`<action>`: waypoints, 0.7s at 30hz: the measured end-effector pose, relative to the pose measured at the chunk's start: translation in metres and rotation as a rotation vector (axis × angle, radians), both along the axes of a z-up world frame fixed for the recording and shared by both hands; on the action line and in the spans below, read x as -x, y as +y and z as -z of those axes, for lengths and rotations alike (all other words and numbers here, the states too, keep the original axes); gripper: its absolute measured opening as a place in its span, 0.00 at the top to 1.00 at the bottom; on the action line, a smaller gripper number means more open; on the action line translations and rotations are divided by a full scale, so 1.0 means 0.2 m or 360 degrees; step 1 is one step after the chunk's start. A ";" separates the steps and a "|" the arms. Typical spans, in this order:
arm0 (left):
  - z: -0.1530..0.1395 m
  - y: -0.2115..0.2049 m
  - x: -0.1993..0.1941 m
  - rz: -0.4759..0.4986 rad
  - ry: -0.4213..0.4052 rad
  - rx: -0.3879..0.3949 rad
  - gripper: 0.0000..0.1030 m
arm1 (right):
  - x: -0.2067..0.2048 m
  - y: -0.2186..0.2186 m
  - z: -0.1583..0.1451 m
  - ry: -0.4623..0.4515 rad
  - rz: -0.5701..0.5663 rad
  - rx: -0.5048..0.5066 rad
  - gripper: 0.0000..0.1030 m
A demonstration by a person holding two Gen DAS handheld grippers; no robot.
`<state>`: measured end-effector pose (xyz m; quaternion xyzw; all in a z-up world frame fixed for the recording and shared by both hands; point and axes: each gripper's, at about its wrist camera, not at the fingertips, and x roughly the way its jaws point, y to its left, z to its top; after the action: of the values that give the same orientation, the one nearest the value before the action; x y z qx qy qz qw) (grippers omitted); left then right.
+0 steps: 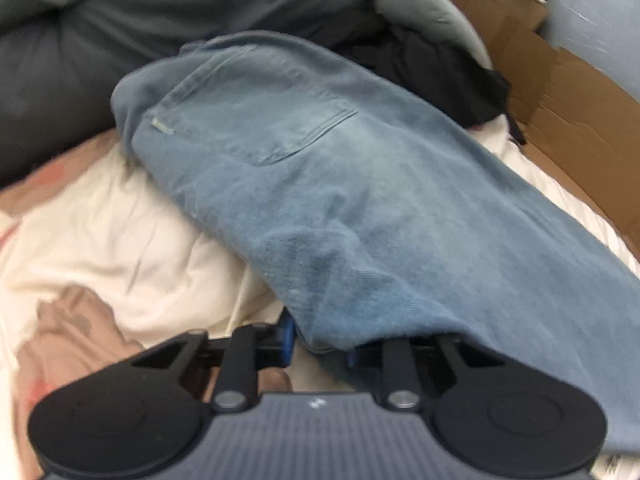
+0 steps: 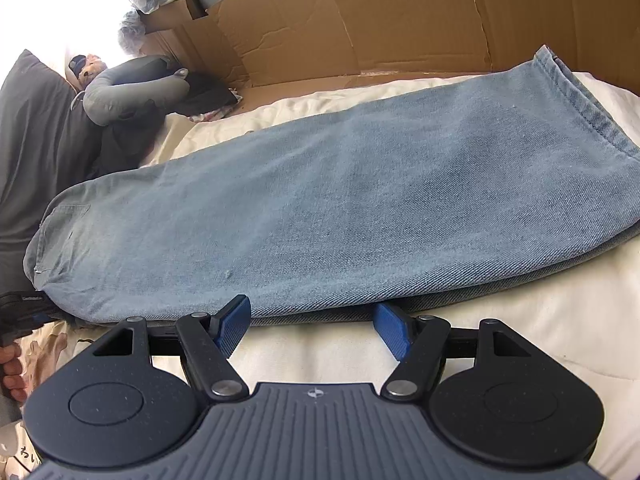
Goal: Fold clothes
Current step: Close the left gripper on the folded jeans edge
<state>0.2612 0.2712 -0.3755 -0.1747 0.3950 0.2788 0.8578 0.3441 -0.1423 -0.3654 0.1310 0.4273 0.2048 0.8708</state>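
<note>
Where the cream bedding spreads out, lies a pair of light blue jeans, folded lengthwise with one leg on the other. Runs from the waist and back pocket at one end to the stitched hem at the other, close to a wall of brown cardboard.

Right gripper: hovers at the near long edge of the jeans, blue fingertips spread wide, nothing between them, the tips just at the denim edge. Cannot tell whether touching or a hair short.

Left gripper: sits under the drooping denim, near the waist end of the jeans. Blurred view, with one blue pad showing at the cloth's edge and the other mostly hidden beneath the fabric. Seems to have denim lying between the fingers, but cannot tell whether pinched or merely draped over.

Also seen from the right wrist view: the left gripper at the far left edge, against the waist end of the jeans, with part of a hand below it.

Beyond the jeans: a dark grey cushion, a grey neck pillow, and dark clothes heaped by the cardboard.
</note>
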 end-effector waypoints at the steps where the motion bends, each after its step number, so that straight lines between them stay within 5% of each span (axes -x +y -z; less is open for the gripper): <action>1: -0.01 0.00 0.01 0.0010 0.0005 -0.0003 0.79 | 0.00 0.00 0.00 0.0000 0.0004 -0.0003 0.29; 21: -0.04 -0.14 0.10 0.0374 0.0268 -0.0456 0.85 | 0.01 -0.16 0.01 0.0044 0.0219 -0.0018 0.29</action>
<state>0.2417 0.2442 -0.3669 0.0202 0.4392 0.2438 0.8644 0.3421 -0.1748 -0.3675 0.1678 0.4280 0.1451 0.8761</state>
